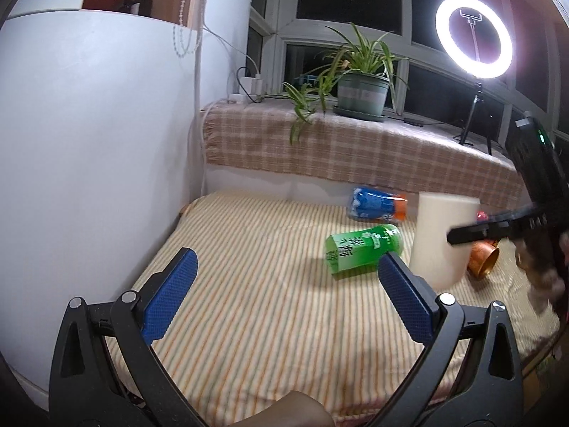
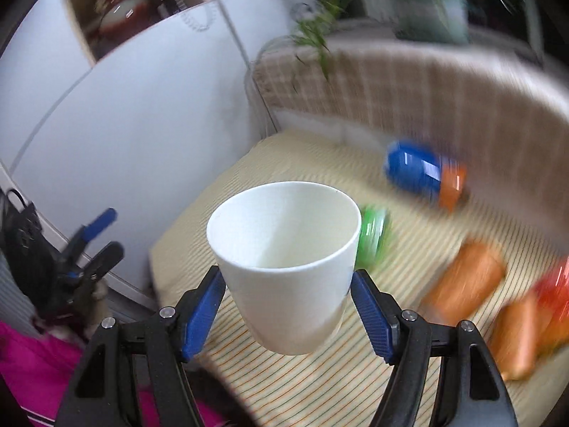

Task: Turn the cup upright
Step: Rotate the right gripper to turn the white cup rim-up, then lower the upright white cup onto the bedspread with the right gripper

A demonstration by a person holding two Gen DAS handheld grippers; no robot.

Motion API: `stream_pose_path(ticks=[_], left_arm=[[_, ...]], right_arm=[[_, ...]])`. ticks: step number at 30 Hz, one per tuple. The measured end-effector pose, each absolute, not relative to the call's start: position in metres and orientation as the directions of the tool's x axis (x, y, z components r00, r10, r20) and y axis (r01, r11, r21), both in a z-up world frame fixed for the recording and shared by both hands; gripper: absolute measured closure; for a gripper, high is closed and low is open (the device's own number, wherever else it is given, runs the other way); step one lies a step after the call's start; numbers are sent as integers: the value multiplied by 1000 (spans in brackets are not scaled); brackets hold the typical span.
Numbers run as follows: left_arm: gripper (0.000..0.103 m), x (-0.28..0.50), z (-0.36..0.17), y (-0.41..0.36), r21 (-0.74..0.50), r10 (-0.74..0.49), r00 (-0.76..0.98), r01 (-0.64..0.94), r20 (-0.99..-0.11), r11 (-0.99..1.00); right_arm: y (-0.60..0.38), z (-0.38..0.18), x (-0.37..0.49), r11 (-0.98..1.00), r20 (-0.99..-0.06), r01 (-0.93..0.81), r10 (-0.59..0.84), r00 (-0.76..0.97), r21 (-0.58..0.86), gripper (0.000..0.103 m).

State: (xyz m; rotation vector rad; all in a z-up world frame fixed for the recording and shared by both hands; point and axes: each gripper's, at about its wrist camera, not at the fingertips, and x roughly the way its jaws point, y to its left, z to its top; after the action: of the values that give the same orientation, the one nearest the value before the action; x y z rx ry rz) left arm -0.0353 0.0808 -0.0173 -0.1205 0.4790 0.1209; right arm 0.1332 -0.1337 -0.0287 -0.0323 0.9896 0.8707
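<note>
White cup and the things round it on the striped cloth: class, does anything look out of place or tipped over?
The white cup is held mouth-up in the right tongs, above the striped cloth, so it looks fine. The oddities lie behind it: a green can, a blue packet and a copper cup all lie on their sides.

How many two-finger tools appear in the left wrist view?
2: the open blue-padded left tool in the foreground, and the black right tool at right, gripping the white paper cup.
</note>
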Motion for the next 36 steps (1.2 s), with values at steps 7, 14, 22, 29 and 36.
stream_pose_path(ticks=[7,14,22,29,36], left_arm=[[0,-30,-21,62,-88,41,870,-96,-491,992],[0,-25,-27,50,-126,-48,848,-22,-528,992],[0,-17,-32,43,-179,-123,818,26,-562,984],[2,-8,-37,44,-221,-169,789,44,-591,974],[3,9,-44,44,-297,-250,749,74,-614,952]], right_arm=[[-173,-72,113,682,-702,-481,691,175,551,28],[-190,-105,120,670,-674,-355,726,132,652,28],[-187,-125,133,681,-686,-313,719,114,662,28],[-176,-127,142,708,-708,-328,692,142,626,27],[-169,-120,140,720,-719,-374,673,175,584,25]])
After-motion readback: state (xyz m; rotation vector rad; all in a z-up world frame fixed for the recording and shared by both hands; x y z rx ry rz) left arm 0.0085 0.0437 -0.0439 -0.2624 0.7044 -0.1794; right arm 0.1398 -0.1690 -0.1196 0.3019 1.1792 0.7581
